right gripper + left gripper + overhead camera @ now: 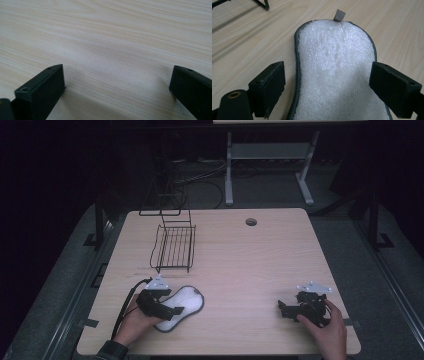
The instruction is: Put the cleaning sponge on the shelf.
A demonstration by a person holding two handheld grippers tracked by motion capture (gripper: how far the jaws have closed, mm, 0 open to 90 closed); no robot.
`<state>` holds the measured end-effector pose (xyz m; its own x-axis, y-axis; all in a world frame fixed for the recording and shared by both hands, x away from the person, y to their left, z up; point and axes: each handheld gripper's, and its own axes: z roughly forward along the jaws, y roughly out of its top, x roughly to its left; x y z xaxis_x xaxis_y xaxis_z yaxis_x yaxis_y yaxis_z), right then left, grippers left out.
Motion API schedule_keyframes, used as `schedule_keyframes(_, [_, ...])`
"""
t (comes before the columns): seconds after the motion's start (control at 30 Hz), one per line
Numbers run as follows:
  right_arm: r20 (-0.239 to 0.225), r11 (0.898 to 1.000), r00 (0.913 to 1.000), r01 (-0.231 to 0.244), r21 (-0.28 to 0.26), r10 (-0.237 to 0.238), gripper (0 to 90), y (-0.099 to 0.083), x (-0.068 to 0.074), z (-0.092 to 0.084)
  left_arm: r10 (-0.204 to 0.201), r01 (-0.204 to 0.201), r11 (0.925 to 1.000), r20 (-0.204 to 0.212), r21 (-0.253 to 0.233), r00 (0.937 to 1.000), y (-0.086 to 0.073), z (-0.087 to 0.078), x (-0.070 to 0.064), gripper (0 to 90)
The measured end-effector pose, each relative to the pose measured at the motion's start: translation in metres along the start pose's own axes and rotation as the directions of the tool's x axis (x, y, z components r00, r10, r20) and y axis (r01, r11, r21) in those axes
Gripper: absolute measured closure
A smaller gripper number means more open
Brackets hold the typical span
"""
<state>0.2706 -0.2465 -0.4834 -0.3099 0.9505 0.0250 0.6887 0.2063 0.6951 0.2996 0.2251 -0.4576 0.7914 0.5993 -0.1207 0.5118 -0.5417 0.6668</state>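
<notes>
A white fleecy pad (pixel 187 299) with a dark grey border lies flat on the wooden table (pixel 250 265) at the front left. In the left gripper view the pad (pixel 334 57) runs away from the camera, and a small grey tag (pixel 339 15) sticks out at its far end. My left gripper (pixel 171 310) is open, one jaw on each side of the pad's near end, and its pads stand clear of the pad. The left gripper (pixel 328 85) is low over it. My right gripper (pixel 283 308) rests open at the front right. Between the right gripper's (pixel 117 85) jaws there is bare wood.
A black wire rack (pixel 173 247) stands at the back left of the table, with a taller wire frame behind it. One foot of the rack (pixel 260 5) is visible in the left gripper view. A round cable hole (pixel 251 222) is near the far edge.
</notes>
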Motion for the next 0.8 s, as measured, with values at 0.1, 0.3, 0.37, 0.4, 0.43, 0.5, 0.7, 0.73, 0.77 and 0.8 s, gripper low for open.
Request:
schedule_keyframes(0.1, [0.0, 1.0, 1.0, 0.0, 0.0, 0.0, 0.0, 0.0, 0.0, 0.0, 0.005, -0.005, 0.9999, 0.005, 0.016, 1.0, -0.0007, 0.0026, -0.0001, 12.8])
schedule_keyframes(0.3, [0.0, 1.0, 1.0, 0.0, 0.0, 0.0, 0.0, 0.0, 0.0, 0.0, -0.001, 0.0, 0.9998, 0.012, 0.019, 0.9999, -0.0023, 0.0068, -0.0014, 12.6])
schedule_keyframes(0.37, [0.0, 1.0, 1.0, 0.0, 0.0, 0.0, 0.0, 0.0, 0.0, 0.0, 0.006, -0.006, 0.9998, 0.011, 0.021, 0.9999, -0.0022, 0.0069, -0.0017, 12.6])
schedule_keyframes(0.4, [0.0, 1.0, 1.0, 0.0, 0.0, 0.0, 0.0, 0.0, 0.0, 0.0, 0.014, -0.015, 0.9995, 0.006, 0.029, 0.9999, -0.0018, 0.007, -0.0022, 12.6])
schedule_keyframes(0.43, [0.0, 1.0, 1.0, 0.001, 0.0, -0.001, 0.0, -0.0001, 0.0, 0.0, 0.016, -0.016, 0.9994, 0.005, 0.03, 0.9999, -0.0017, 0.0072, -0.0026, 12.6])
schedule_keyframes(0.5, [0.0, 1.0, 1.0, 0.001, 0.0, -0.001, 0.0, -0.0001, 0.0, 0.0, 0.022, -0.022, 0.999, -0.004, 0.04, 0.9997, -0.0009, 0.0075, -0.0037, 12.7])
schedule_keyframes(0.7, [0.0, 1.0, 1.0, 0.0, 0.0, 0.0, 0.0, -0.0001, 0.0, 0.0, 0.026, -0.027, 0.9983, 0.014, 0.051, 0.9996, 0.0013, 0.0065, -0.0042, 18.5])
schedule_keyframes(0.73, [0.0, 1.0, 1.0, 0.001, 0.0, -0.001, 0.0, -0.0001, 0.0, 0.0, 0.032, -0.033, 0.9981, 0.024, 0.051, 0.9992, 0.0016, 0.006, -0.0045, 21.8])
schedule_keyframes(0.77, [0.0, 1.0, 1.0, 0.0, 0.0, 0.0, 0.0, -0.0001, 0.0, 0.0, 0.031, -0.033, 0.9981, 0.024, 0.052, 0.9992, 0.0017, 0.0059, -0.0047, 23.3])
schedule_keyframes(0.8, [0.0, 1.0, 1.0, 0.001, 0.0, -0.001, 0.0, -0.0001, 0.0, 0.0, 0.028, -0.029, 0.9981, 0.027, 0.054, 0.9992, 0.0019, 0.0053, -0.0042, 24.4])
